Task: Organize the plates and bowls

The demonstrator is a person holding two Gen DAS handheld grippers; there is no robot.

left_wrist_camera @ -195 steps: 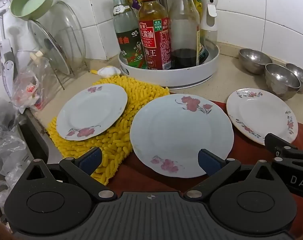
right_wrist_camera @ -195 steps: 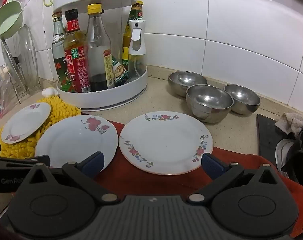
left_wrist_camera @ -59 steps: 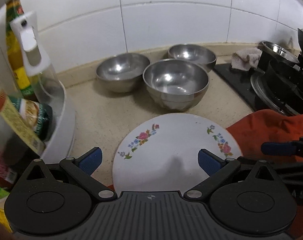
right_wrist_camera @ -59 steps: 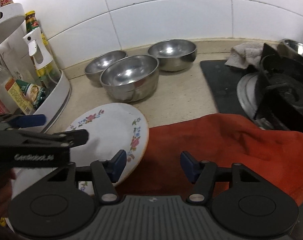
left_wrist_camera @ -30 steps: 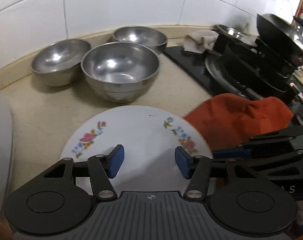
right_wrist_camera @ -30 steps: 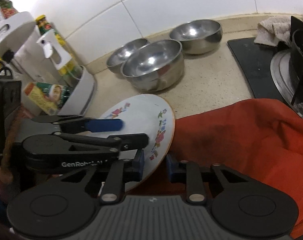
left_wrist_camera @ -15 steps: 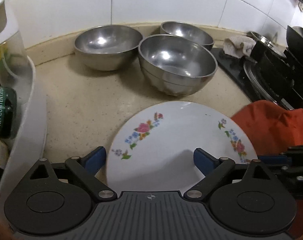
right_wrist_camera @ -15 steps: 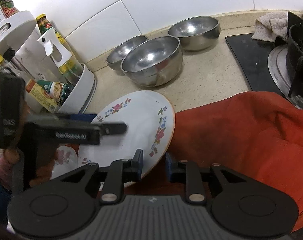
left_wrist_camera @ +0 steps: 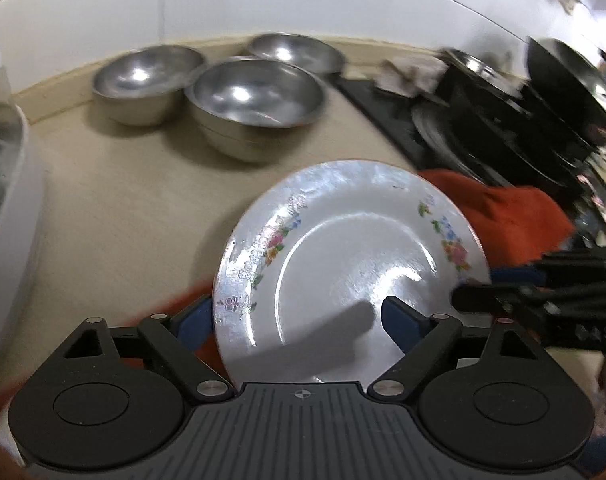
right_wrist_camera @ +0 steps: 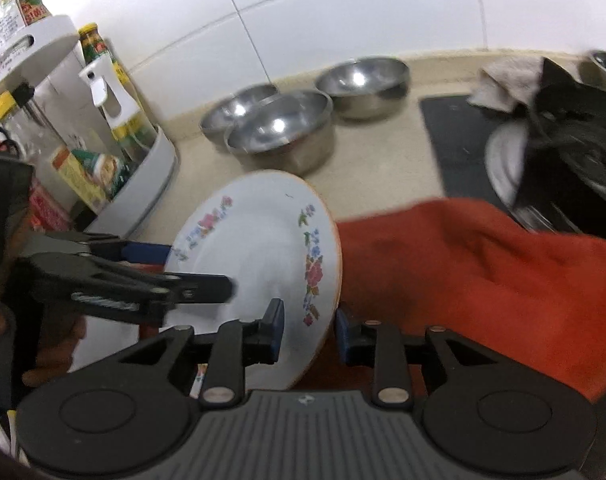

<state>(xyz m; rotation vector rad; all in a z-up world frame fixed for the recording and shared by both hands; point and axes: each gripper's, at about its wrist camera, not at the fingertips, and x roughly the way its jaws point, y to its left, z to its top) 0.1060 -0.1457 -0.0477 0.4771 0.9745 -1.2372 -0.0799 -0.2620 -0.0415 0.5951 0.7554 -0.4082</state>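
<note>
A white plate with flower sprigs (left_wrist_camera: 343,264) (right_wrist_camera: 259,248) is lifted at a tilt above the red cloth (right_wrist_camera: 463,264). My right gripper (right_wrist_camera: 309,332) is shut on its near right rim, one pad on the face and one under the edge, and its jaws are opening slightly. My left gripper (left_wrist_camera: 297,322) stands open and is closing a little. Its left finger lies under the plate's left edge and its right finger hangs over the face, neither pressing. Three steel bowls (left_wrist_camera: 259,100) (right_wrist_camera: 279,128) sit behind, the big one in front of two smaller ones.
The white condiment rack (right_wrist_camera: 135,184) with bottles stands at the left, its wall close to the plate. A black stove (right_wrist_camera: 563,140) with pans fills the right, a grey rag (right_wrist_camera: 507,80) beside it. Bare beige counter (left_wrist_camera: 123,208) lies between rack, bowls and plate.
The plate has risen and tipped up on its right rim. The left gripper, half shut a second ago, spread wide and slid one finger under the plate's left edge. Right jaws have widened slightly.
</note>
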